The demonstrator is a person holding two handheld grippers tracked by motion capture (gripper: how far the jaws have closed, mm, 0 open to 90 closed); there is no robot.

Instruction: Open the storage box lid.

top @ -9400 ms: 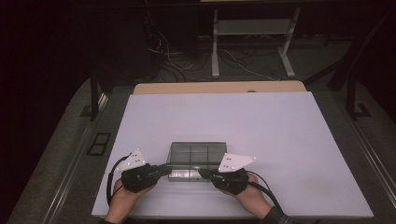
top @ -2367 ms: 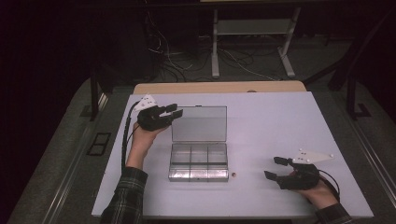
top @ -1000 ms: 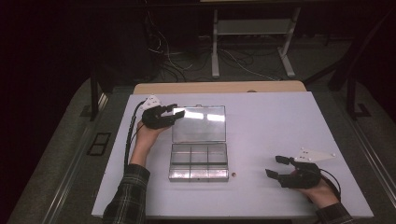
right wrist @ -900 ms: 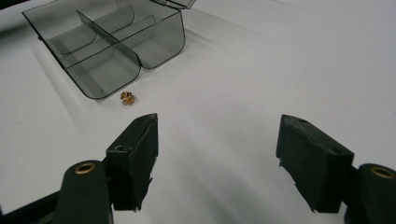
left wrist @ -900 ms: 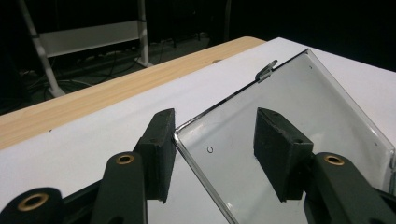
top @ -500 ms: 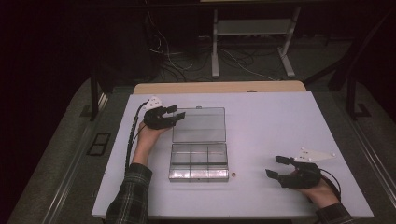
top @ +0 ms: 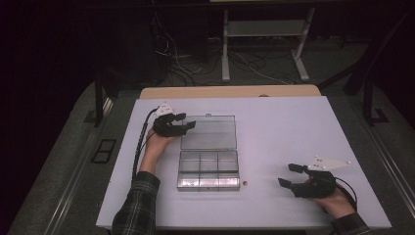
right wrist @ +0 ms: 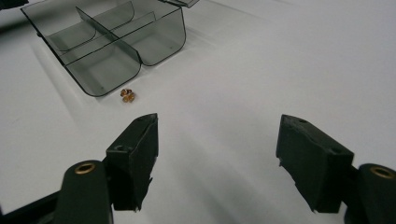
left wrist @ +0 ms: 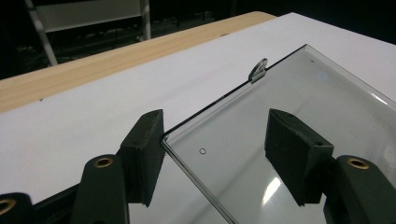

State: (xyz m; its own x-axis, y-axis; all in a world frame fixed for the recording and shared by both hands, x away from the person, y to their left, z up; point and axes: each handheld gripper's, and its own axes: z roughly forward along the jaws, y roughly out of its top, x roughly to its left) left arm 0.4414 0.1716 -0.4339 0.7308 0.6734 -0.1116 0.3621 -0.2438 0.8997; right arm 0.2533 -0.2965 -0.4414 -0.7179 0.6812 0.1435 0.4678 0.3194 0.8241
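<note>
While the left claw (top: 188,123) is poised at the far left corner of the lid (top: 209,132), its jaws have just been opening, and the corner edge of that clear lid is seen between them in the left gripper view; the left pad (left wrist: 145,149) appears to be touching the edge, the other pad standing off it, so no grip is judged to be kept. The lid (left wrist: 299,135) is laid flat on the counter (top: 293,132), swung fully back from the compartment box (top: 209,169), its long axis running across the counter and its small latch tab (left wrist: 258,70) found on the far edge. Beyond the lid, on its near side, the box is seen with its compartments apparently empty. Just beside the box's near right corner a small brown piece (top: 245,183) is lying on the counter. Well to the right of the box the right claw (top: 289,175) is held, jaws wide and gripping nothing, pointed toward the box. That piece (right wrist: 127,95) lies ahead of it and to the left, so the right claw is judged the nearer one for picking it up.
</note>
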